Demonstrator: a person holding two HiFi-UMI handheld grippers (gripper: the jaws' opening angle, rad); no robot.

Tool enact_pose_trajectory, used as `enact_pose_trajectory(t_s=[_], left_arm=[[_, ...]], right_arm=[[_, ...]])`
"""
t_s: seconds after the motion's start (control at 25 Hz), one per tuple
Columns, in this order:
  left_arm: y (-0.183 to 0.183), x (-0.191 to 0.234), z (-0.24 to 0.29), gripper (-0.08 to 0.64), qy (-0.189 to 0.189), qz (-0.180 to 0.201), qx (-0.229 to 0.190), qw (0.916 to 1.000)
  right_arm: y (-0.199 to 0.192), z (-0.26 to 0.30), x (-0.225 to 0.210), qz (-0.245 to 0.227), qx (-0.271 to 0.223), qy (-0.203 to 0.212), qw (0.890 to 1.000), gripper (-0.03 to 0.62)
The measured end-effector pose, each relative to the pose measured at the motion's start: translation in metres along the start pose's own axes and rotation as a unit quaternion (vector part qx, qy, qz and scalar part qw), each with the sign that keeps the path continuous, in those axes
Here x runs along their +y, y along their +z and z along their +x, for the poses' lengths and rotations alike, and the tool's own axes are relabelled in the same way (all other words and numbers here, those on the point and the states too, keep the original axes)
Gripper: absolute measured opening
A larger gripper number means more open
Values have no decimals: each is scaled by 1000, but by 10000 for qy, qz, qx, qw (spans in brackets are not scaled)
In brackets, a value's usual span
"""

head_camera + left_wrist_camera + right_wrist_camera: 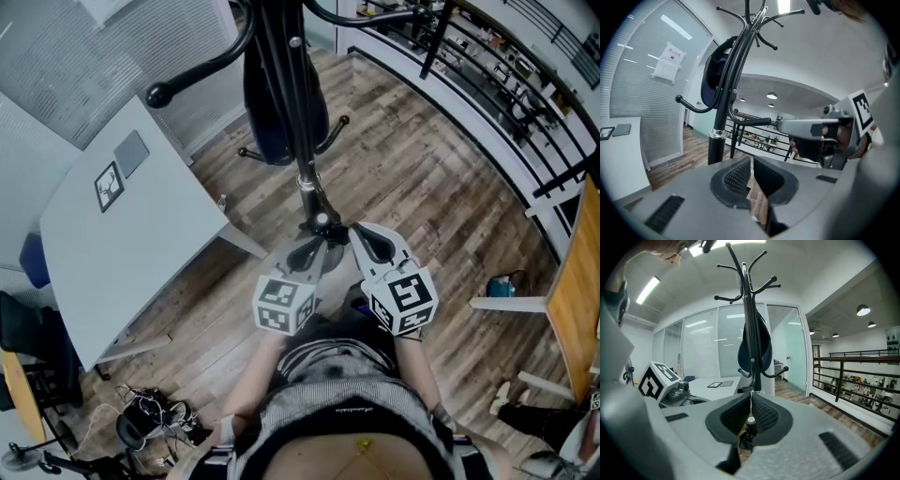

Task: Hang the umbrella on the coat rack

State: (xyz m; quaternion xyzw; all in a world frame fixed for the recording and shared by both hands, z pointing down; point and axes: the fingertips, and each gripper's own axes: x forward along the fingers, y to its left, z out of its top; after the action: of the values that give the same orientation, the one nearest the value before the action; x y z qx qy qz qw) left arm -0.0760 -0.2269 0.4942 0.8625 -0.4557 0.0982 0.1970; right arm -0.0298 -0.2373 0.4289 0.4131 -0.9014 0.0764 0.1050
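Note:
A black coat rack (pixel 281 56) of bundled rods stands straight in front of me, its hooks spreading at the top (pixel 749 301). A dark blue oval bundle (pixel 267 112), apparently the folded umbrella, hangs against the pole above the lower curved hooks (pixel 710 79) (pixel 761 350). My left gripper (pixel 314 246) sits low beside the thick lower pole, its jaws shut with nothing between them (pixel 751 164). My right gripper (pixel 354 232) is next to it, pads together (pixel 751 401) and pointing at the pole. A small pale-topped black cylinder shows under its pads; I cannot tell what it is.
A white table (pixel 122 244) with a marker card (pixel 110 186) stands to the left, close to the rack. A black railing (pixel 487 84) curves along the right. A wooden panel (pixel 577 300) is at far right, and cables (pixel 155 412) lie on the plank floor.

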Motion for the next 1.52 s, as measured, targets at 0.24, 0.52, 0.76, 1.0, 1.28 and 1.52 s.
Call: enact_pose_trajectory(t_s=[0.24,0.52,0.76,1.0,1.28,1.52], left_arm=[[6,-9,-4,18,-121,12,-19,9999],[23,-14,-17,15,-87,-11,-274,9996],[40,-16,-25,14,-103,22,-473,9988],[60,-20,-34,14,-142,108,-677,9975],[82,-27,-46,12,-201,218,-907,9954],[102,-32,-56,12,-205,349,-1134,9927]], right_arm=[[2,0,6,-9,-43,120,9999,11],[8,-2,17,21,-148,292,9995,11],[17,-3,24,37,-287,412,9987,11],[28,-4,32,3,-401,524,9978,11],[40,-5,39,-58,-500,608,9969,6],[54,-9,43,-113,-673,648,9956,3]])
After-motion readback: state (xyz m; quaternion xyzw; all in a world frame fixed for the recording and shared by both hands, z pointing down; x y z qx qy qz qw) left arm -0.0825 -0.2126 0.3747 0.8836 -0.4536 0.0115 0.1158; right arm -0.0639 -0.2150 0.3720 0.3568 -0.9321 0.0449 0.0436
